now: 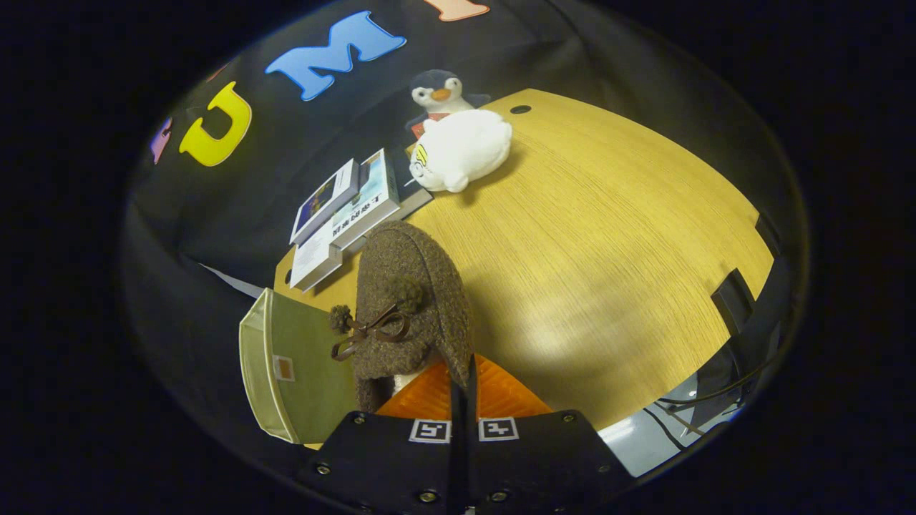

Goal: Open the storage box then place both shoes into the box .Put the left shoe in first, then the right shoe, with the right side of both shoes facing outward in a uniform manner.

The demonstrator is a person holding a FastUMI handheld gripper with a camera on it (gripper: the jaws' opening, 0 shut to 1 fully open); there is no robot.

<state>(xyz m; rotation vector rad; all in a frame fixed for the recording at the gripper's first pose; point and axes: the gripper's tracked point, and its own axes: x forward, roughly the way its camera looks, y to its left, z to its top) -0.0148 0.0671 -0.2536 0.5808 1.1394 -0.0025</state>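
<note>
Holding the brown shoe (408, 300) by its rim between closed fingers (501, 400) of our gripper (463, 400), we risk it swinging and missing the green storage box (286, 365) beside it.

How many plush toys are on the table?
2. The white plush lies beyond the books; the penguin stands just behind it. Others may be hidden behind the shoe.

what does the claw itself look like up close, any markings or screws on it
The claw has two broad flat finger plates set side by side with a thin seam between them. Each plate carries one small square black-and-white tag near the seam, and round screw heads dot the plates. No cable visible on it.
</note>
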